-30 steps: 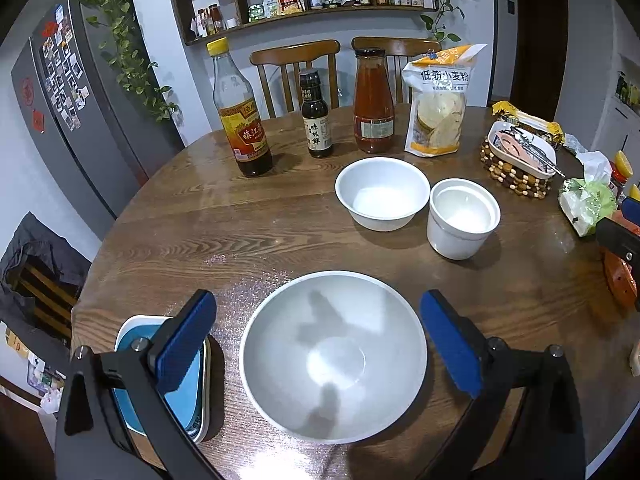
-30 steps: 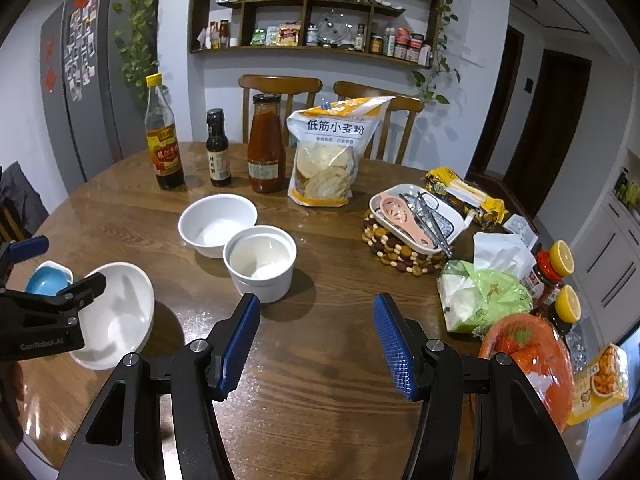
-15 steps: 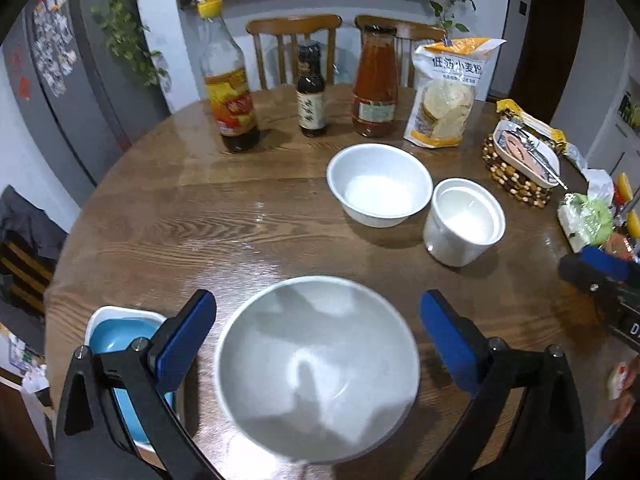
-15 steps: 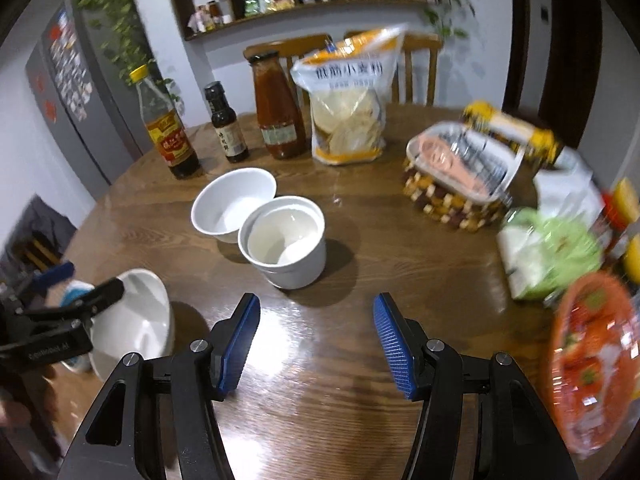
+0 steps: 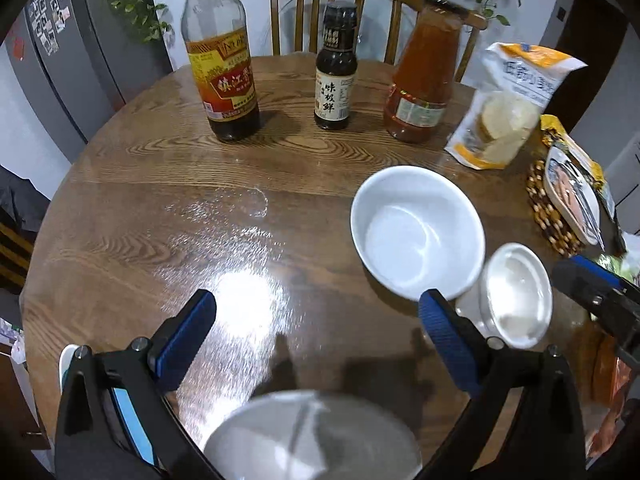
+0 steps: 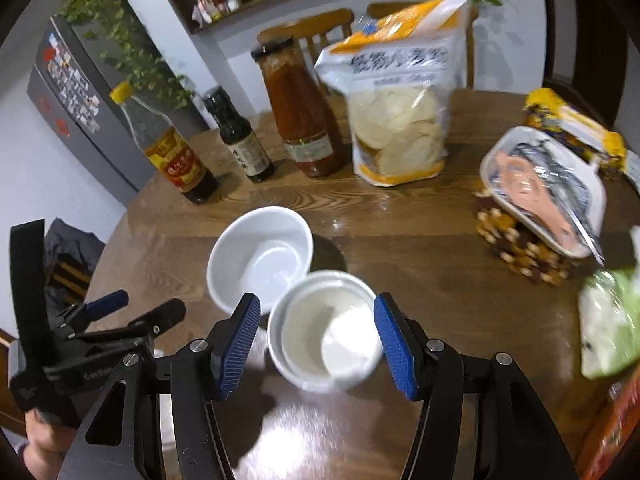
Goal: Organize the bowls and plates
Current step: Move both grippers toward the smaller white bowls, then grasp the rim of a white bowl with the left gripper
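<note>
A white bowl (image 5: 416, 232) and a deep white cup-shaped bowl (image 5: 516, 292) stand side by side on the round wooden table (image 5: 160, 208). My right gripper (image 6: 316, 340) is open, its blue pads on either side of the deep bowl (image 6: 324, 328), not touching it; the white bowl (image 6: 260, 260) lies just beyond. My left gripper (image 5: 316, 336) is open and empty over bare table. A large grey-white plate (image 5: 312, 436) lies under it at the near edge. A blue dish in a white tray (image 5: 124, 420) shows behind its left finger.
Vinegar bottle (image 5: 224, 64), soy bottle (image 5: 335, 68) and red sauce bottle (image 5: 422, 80) stand at the back. A flour bag (image 6: 400, 92), a packed tray on a beaded mat (image 6: 544, 192) and wrapped greens (image 6: 612, 320) crowd the right side.
Both grippers have moved forward. The right one has come up around the deep bowl. The left one has passed over the large plate, which now lies at the frame's bottom edge.
</note>
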`<move>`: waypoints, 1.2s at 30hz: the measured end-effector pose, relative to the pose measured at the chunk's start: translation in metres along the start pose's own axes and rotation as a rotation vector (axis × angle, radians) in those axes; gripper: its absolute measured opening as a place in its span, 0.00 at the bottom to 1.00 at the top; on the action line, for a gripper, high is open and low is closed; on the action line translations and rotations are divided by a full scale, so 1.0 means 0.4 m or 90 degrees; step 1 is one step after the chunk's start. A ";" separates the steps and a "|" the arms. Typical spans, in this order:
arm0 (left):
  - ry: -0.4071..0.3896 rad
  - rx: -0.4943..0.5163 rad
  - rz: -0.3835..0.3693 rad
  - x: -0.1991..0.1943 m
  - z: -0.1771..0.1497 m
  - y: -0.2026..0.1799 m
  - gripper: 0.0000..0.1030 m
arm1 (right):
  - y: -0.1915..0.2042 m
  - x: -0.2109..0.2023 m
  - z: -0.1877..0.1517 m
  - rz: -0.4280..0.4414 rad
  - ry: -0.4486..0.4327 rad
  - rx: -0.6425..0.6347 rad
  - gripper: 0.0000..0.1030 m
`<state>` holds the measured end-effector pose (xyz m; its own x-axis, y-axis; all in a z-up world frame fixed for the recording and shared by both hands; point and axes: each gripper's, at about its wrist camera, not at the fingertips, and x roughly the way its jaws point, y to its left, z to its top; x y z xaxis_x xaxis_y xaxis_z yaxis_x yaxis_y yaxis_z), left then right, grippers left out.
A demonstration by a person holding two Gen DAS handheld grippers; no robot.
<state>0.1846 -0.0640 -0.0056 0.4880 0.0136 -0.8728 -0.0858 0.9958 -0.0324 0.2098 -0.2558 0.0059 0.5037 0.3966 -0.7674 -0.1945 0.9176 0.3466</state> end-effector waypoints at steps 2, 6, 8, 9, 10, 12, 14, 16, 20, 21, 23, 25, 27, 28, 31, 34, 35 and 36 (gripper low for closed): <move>0.009 -0.001 0.005 0.025 0.016 0.000 0.97 | 0.004 0.043 0.021 -0.011 0.020 -0.005 0.58; 0.025 0.005 0.008 0.070 0.037 -0.007 0.89 | 0.011 0.118 0.049 -0.016 0.043 -0.013 0.58; 0.037 0.004 0.004 0.094 0.046 -0.009 0.86 | 0.015 0.148 0.057 -0.013 0.051 -0.016 0.58; 0.042 0.004 0.002 0.106 0.049 -0.010 0.81 | 0.016 0.160 0.059 -0.009 0.057 -0.018 0.58; 0.047 0.004 -0.001 0.116 0.050 -0.012 0.75 | 0.017 0.170 0.062 -0.004 0.063 -0.019 0.58; 0.049 0.006 0.000 0.133 0.055 -0.018 0.64 | 0.019 0.185 0.063 -0.008 0.069 -0.025 0.58; 0.050 0.008 -0.004 0.143 0.057 -0.020 0.55 | 0.022 0.196 0.064 -0.005 0.074 -0.030 0.54; 0.053 0.009 -0.015 0.153 0.062 -0.023 0.42 | 0.024 0.207 0.071 0.007 0.079 -0.034 0.42; 0.055 0.016 -0.023 0.166 0.070 -0.032 0.28 | 0.027 0.228 0.077 0.008 0.093 -0.044 0.29; 0.057 0.018 -0.026 0.170 0.071 -0.035 0.25 | 0.029 0.233 0.077 0.001 0.094 -0.049 0.26; 0.060 0.025 -0.031 0.178 0.071 -0.042 0.20 | 0.030 0.240 0.078 -0.007 0.097 -0.053 0.21; 0.059 0.031 -0.033 0.183 0.070 -0.049 0.15 | 0.033 0.246 0.081 -0.006 0.098 -0.057 0.17; 0.058 0.042 -0.032 0.185 0.068 -0.058 0.12 | 0.037 0.250 0.081 -0.010 0.098 -0.062 0.16; 0.057 0.047 -0.032 0.186 0.067 -0.063 0.11 | 0.039 0.252 0.081 -0.012 0.098 -0.066 0.14; 0.045 0.061 -0.024 0.184 0.064 -0.072 0.11 | 0.043 0.252 0.082 -0.011 0.091 -0.067 0.12; 0.041 0.063 -0.024 0.181 0.058 -0.069 0.11 | 0.048 0.246 0.081 -0.013 0.079 -0.066 0.12; 0.040 0.064 -0.022 0.182 0.058 -0.069 0.11 | 0.049 0.243 0.079 -0.010 0.076 -0.064 0.12; 0.037 0.065 -0.020 0.177 0.056 -0.067 0.11 | 0.051 0.238 0.079 -0.006 0.071 -0.061 0.12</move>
<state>0.2409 -0.0876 -0.0557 0.4382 -0.0205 -0.8986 0.0196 0.9997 -0.0132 0.2802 -0.2004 -0.0431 0.4100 0.3841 -0.8273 -0.2732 0.9171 0.2904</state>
